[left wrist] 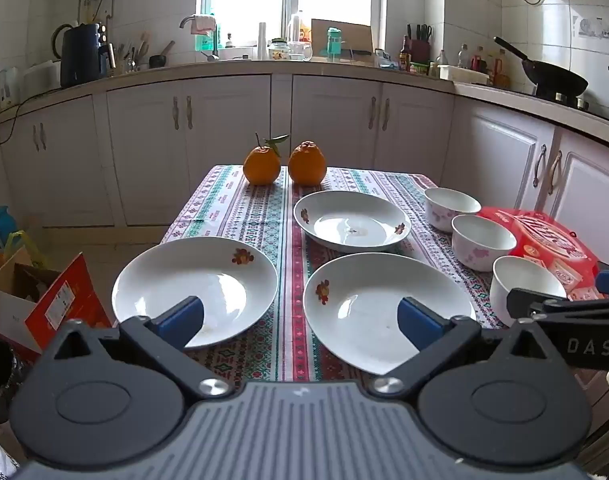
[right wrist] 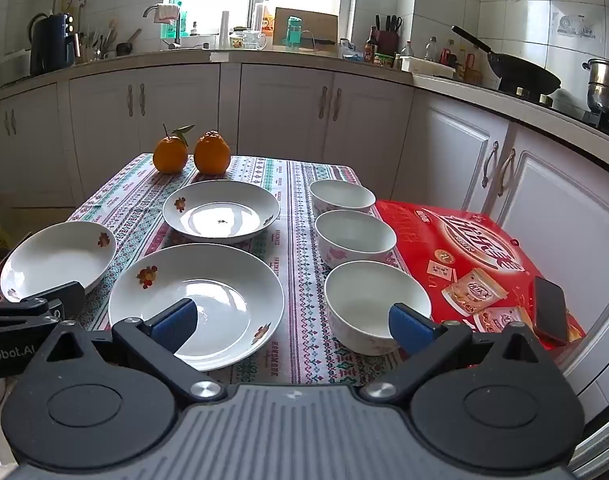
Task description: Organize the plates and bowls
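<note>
Three white plates with small flower prints lie on the patterned tablecloth: a near-left plate, a near-middle plate and a far plate. Three white bowls stand in a row on the right: the far bowl, the middle bowl and the near bowl. My left gripper hangs open above the near table edge, between the two near plates. My right gripper is open too, between the near-middle plate and the near bowl. Neither holds anything.
Two oranges sit at the table's far edge. A red box with a dark phone on it lies right of the bowls. White kitchen cabinets stand behind; cardboard boxes sit on the floor at left.
</note>
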`<action>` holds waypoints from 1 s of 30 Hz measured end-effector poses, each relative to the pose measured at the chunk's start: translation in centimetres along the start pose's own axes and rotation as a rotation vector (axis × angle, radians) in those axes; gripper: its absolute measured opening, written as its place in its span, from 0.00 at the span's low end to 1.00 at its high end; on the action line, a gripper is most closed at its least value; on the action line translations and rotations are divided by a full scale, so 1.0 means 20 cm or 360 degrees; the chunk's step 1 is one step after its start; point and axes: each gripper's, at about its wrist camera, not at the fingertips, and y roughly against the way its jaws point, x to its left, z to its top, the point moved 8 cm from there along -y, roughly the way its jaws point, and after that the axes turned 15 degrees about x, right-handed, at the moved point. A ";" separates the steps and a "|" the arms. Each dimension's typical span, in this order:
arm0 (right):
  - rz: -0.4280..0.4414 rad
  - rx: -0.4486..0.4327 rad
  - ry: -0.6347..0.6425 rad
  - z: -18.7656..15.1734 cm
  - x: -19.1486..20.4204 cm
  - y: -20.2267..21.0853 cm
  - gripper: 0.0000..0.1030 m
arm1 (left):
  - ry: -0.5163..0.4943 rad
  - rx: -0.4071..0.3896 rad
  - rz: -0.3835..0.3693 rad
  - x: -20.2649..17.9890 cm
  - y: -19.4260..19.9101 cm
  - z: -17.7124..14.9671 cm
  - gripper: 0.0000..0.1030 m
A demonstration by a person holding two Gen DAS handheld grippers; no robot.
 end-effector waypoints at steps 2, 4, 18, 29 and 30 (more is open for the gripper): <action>-0.0005 0.0003 0.0000 0.00 0.00 0.00 1.00 | 0.0009 -0.0013 -0.0011 0.00 0.00 0.00 0.99; -0.0007 0.0003 -0.0004 0.00 0.00 0.00 1.00 | 0.0000 -0.0019 -0.0005 0.00 0.01 0.00 0.99; -0.0015 -0.0013 -0.0010 0.00 -0.01 0.01 1.00 | -0.0009 -0.0026 -0.0012 -0.01 0.03 0.00 0.99; -0.0023 -0.0010 -0.0014 0.00 -0.01 0.01 1.00 | -0.0009 -0.0024 -0.0013 -0.01 0.03 0.00 0.99; -0.0025 -0.0010 -0.0014 0.00 -0.01 0.02 1.00 | -0.0007 -0.0024 -0.0014 -0.01 0.03 0.00 0.99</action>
